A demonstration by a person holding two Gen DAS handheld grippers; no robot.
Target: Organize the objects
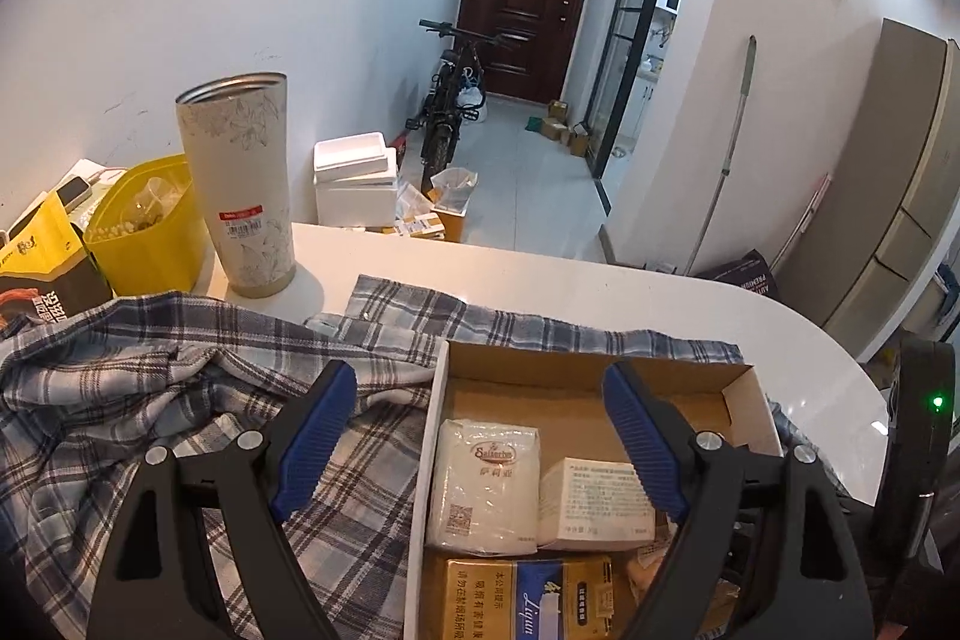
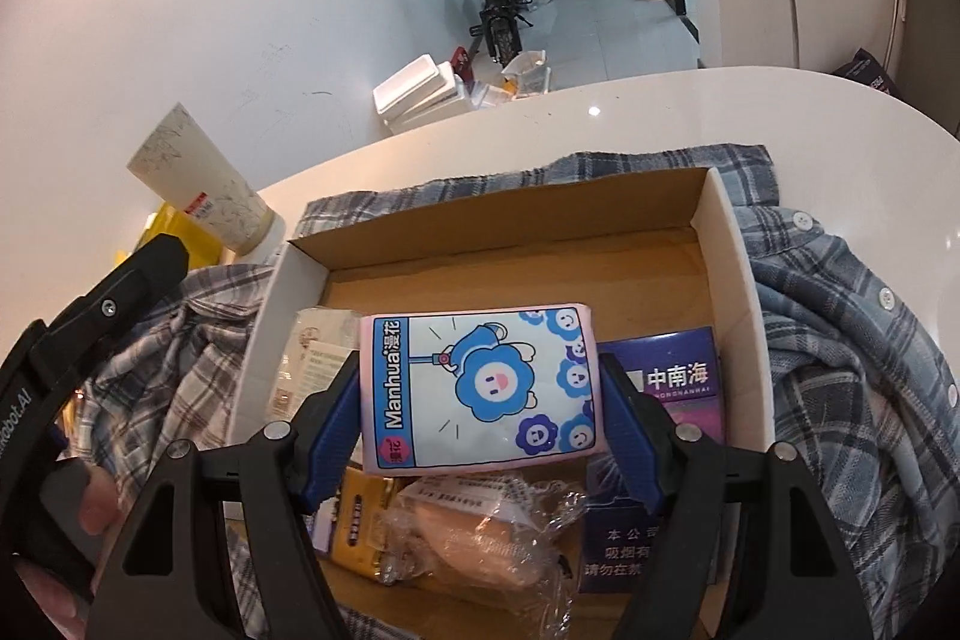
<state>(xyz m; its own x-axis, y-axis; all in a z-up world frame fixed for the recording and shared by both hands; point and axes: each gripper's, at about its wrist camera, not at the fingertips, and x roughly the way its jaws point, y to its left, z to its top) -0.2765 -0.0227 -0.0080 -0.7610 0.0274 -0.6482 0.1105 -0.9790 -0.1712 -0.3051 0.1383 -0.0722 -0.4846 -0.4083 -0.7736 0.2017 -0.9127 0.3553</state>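
An open cardboard box [image 1: 600, 370] [image 2: 729, 244] sits on a plaid shirt [image 1: 150, 400] on the white table. My right gripper [image 2: 480, 388] is shut on a pink Manhua tissue pack [image 2: 480, 382] and holds it over the box. Inside lie a white Salsorbo pack [image 1: 486, 484], a small white carton [image 1: 594, 502], a gold Liqun cigarette carton [image 1: 528, 604], a blue cigarette pack [image 2: 672, 376] and a clear-wrapped item [image 2: 498, 532]. My left gripper [image 1: 480, 436] is open and empty over the box's left wall.
A tall floral tumbler [image 1: 240, 184] and a yellow bag [image 1: 150, 226] stand at the table's far left, with a yellow-black snack box [image 1: 42, 268]. The white table edge [image 1: 660, 286] curves beyond the box. A bicycle [image 1: 450, 100] and foam boxes [image 1: 357, 184] are on the floor.
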